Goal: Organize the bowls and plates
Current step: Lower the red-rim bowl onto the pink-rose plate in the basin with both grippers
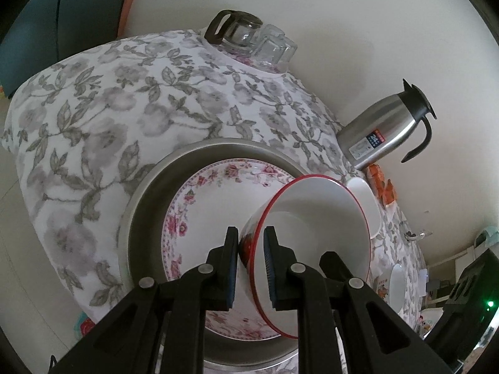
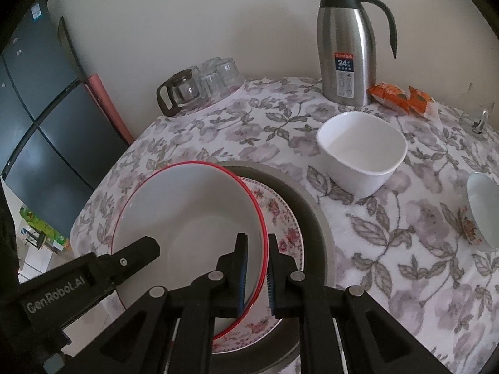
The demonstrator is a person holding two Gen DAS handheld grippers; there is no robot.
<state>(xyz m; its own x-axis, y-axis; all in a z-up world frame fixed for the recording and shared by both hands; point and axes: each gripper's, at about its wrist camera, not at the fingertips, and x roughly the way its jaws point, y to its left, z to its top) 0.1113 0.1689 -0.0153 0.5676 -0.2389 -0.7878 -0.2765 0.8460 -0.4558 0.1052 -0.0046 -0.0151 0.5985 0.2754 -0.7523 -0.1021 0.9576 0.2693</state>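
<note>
A white bowl with a red rim (image 1: 312, 243) (image 2: 193, 215) is held by both grippers over a floral plate (image 1: 212, 199) (image 2: 287, 227), which lies in a round metal pan (image 1: 140, 212) (image 2: 315, 218). My left gripper (image 1: 251, 233) is shut on one side of the bowl's rim, one pad inside and one outside. My right gripper (image 2: 257, 240) is shut on the opposite side of the rim. The left gripper (image 2: 137, 252) also shows at the lower left of the right wrist view. The bowl looks tilted; whether it touches the plate I cannot tell.
On the flowered tablecloth stand a square white bowl (image 2: 361, 152) (image 1: 365, 199), a small decorated bowl (image 2: 482, 212) at the right edge, a steel thermos jug (image 2: 343, 50) (image 1: 383, 131), orange snack packs (image 2: 402, 96), and a glass pot with upturned glasses (image 2: 184, 90) (image 1: 249, 40) at the back.
</note>
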